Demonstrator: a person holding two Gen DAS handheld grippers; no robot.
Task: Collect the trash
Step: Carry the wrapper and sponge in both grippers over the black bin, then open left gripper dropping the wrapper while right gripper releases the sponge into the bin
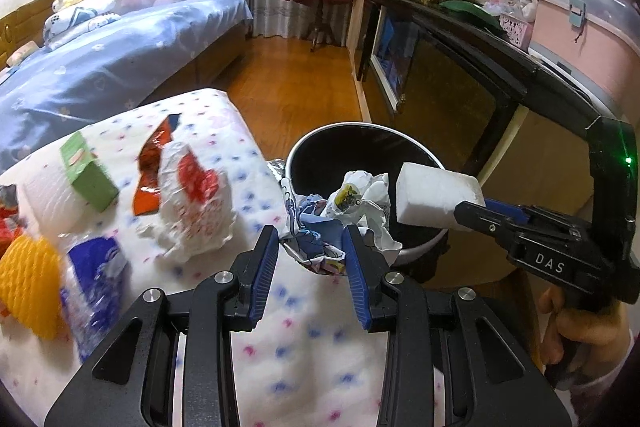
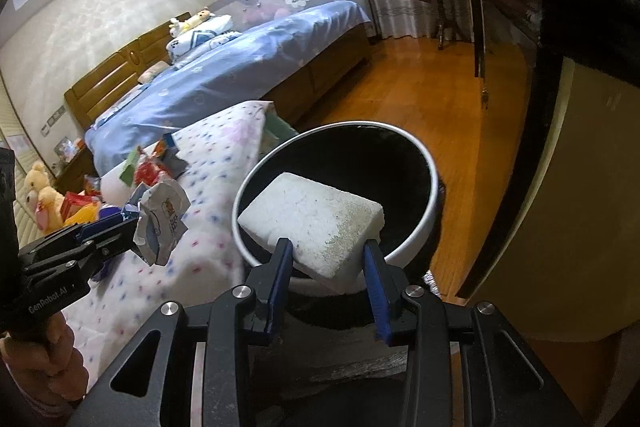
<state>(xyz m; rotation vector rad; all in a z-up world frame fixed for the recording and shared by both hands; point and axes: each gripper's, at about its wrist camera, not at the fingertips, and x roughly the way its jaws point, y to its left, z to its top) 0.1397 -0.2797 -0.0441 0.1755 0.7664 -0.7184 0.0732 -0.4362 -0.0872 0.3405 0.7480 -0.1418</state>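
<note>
Left tongs (image 1: 310, 241) grip wrapper (image 1: 320, 223) — right tongs (image 2: 327, 259) grip foam block (image 2: 312, 223) over bin (image 2: 416, 227).

Each camera rides just behind its own gripper, looking forward and steeply down along the blue fingers. The left wrist view has the trash bin (image 1: 360, 163) close at 12 o'clock, quilted surface (image 1: 224, 163) at 9. The right wrist view hangs near over the same bin (image 2: 412, 227); both share the bed (image 1: 120, 59) at 10 o'clock

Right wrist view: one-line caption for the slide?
Right claw grips a white foam block over the black bin; left claw holds a crumpled wrapper.
</note>
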